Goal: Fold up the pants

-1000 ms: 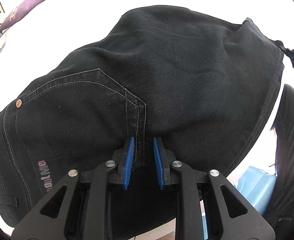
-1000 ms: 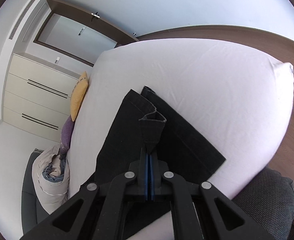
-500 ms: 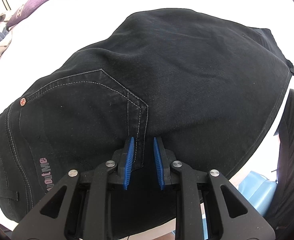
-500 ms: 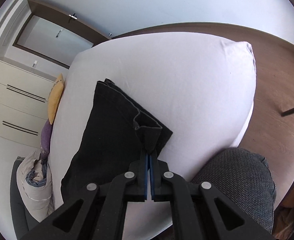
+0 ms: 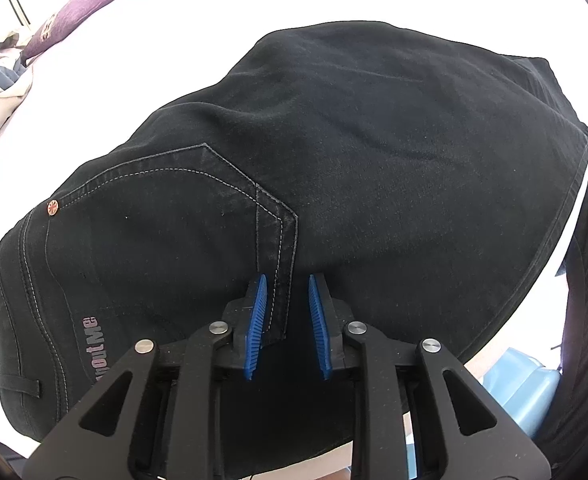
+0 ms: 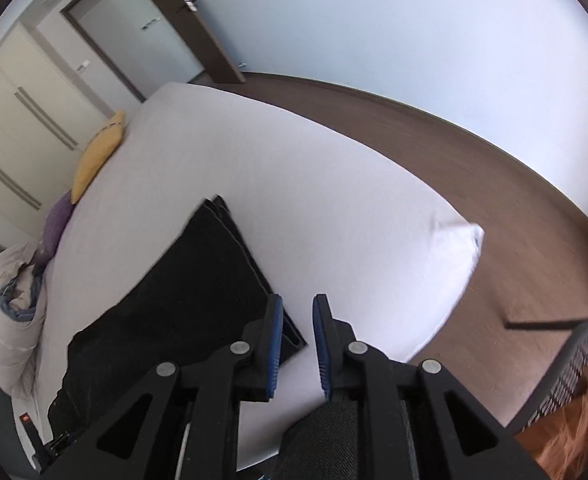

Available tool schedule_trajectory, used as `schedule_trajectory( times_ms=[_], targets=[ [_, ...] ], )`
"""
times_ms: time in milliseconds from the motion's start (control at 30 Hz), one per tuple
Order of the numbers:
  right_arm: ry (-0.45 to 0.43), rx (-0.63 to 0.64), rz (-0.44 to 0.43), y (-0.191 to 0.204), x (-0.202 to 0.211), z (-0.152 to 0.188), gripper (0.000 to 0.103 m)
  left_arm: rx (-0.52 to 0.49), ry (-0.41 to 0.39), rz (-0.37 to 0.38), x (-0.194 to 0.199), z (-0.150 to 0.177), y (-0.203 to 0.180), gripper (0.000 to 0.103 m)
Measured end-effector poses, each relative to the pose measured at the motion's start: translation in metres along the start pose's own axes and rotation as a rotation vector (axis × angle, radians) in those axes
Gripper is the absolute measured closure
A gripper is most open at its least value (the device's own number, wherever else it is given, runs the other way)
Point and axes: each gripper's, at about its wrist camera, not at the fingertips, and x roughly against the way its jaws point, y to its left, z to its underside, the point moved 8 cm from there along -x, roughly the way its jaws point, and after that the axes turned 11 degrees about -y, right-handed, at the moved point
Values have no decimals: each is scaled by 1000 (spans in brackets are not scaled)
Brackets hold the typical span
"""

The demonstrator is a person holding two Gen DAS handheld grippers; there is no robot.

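Two grippers show, one per wrist cam, both w/ blue pads parted. Black pants point(image 5: 334, 152) lie folded on a white bed point(image 6: 334, 208), filling most of the left wrist view: back pocket point(image 5: 166, 208) w/ pale stitching sits left of centre, a copper rivet point(image 5: 52, 207) at its far-left corner, pinkish lettering point(image 5: 94, 348) near the left edge of the fabric. Left gripper point(image 5: 286, 300) sits low over the near edge of the pants, jaws apart by a narrow gap; a stitched strip of cloth, prob. a belt loop point(image 5: 282, 264), lies between the pads, but the pads don't clamp it. Can't tell if either pad touches it.

Right wrist view: right gripper point(image 6: 298, 320) hangs above the bed, jaws apart, nothing between them. Pants point(image 6: 182, 304) lie on the near-left part of the mattress, hem end pointing far-left, their near-right corner just beside the left pad. View is a bit blurred.

Far left along the bed edge: yellow cushion point(image 6: 98, 156), purple cushion point(image 6: 56, 224) nearer, then a bundled pale duvet point(image 6: 6, 304). Brown floor point(image 6: 514, 240) runs right of the bed. Pale wall and a door point(image 6: 134, 36) stand at the far side, white wardrobe point(image 6: 14, 128) far left. Dark mesh basket point(image 6: 566, 364) w/ orange-brown cloth sits near right.
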Motion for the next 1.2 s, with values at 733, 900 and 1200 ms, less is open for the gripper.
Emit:
schedule_trajectory(
  times_ms=[733,900,1200],
  targets=[
    [242,447,-337,77,-133,-31,94,9,-3,20,7,-5,11,81],
    [180,479,-315,85,-132,-35,99,14,-4,14,7,-7,12,80],
    [23,358,-280,71,-121,-60,100,105,-63,-6,10,-5,21,79]
  ],
)
